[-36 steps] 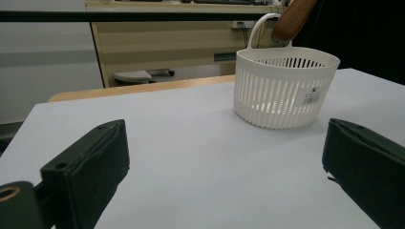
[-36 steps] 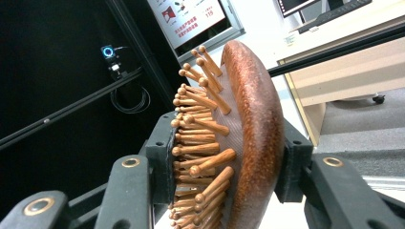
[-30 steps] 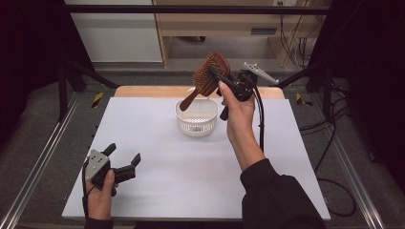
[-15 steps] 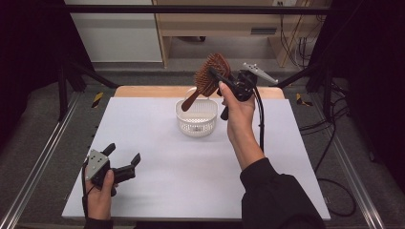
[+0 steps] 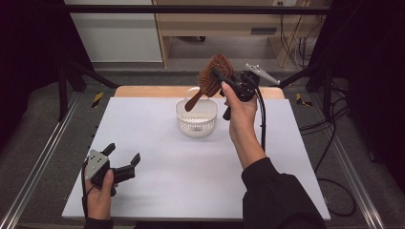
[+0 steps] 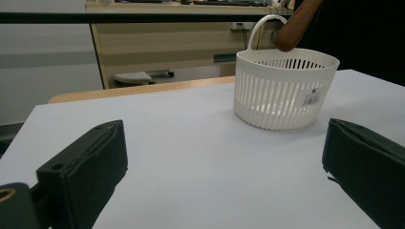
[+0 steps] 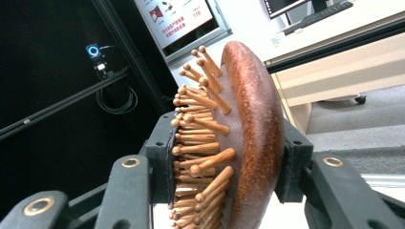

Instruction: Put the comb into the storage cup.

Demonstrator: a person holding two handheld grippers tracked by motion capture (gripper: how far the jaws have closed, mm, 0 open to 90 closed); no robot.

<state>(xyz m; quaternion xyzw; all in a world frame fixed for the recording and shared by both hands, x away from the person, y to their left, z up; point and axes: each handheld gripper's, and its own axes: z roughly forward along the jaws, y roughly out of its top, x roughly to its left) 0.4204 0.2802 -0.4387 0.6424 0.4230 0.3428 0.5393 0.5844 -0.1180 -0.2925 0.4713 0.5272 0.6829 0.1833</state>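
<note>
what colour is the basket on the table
White, with slatted sides: the basket shows best in the left gripper view.

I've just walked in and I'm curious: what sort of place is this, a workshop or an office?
Most likely a lab set up for recording handling tasks: a white table framed by metal rails, handheld grippers trailing cables, and a monitor with office desks behind.

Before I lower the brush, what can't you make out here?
- Basket floor: high view, too small; left gripper view, slatted wall screens it.
- Hairbrush handle: right gripper view, cut off by the bottom edge.
- Basket label: left gripper view, print too small.
</note>
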